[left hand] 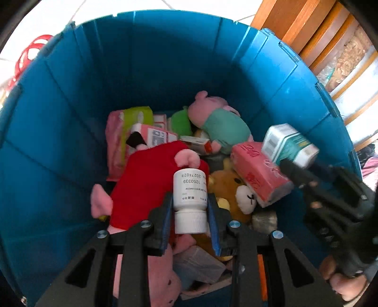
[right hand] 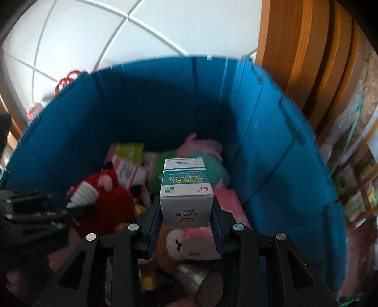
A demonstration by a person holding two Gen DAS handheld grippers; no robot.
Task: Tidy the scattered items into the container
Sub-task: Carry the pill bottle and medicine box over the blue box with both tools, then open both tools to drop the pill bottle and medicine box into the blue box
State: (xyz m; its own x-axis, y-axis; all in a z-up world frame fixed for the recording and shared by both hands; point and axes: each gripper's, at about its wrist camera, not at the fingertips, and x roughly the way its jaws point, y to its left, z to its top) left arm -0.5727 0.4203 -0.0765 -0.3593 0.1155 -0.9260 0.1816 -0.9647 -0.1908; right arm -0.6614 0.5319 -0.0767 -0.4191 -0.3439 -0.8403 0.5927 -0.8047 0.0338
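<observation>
Inside blue bin (left hand: 146, 70), plush toys (left hand: 219, 122) and boxes (left hand: 257, 170)

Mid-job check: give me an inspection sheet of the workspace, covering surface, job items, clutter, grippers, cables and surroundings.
Surface: white tiled floor beyond the bin.
Job's things: blue bin, partly filled; white pill bottle and teal-and-white medicine box held above it.
Clutter: in the bin, red plush, pink pig plush in a green top, brown bear plush, pink tissue pack, assorted small boxes.
Grippers: left gripper shut on the bottle, cap toward the camera; right gripper shut on the box.
Cables: nothing seen.
Surroundings: wooden furniture right of the bin; red object on the floor behind it.
</observation>
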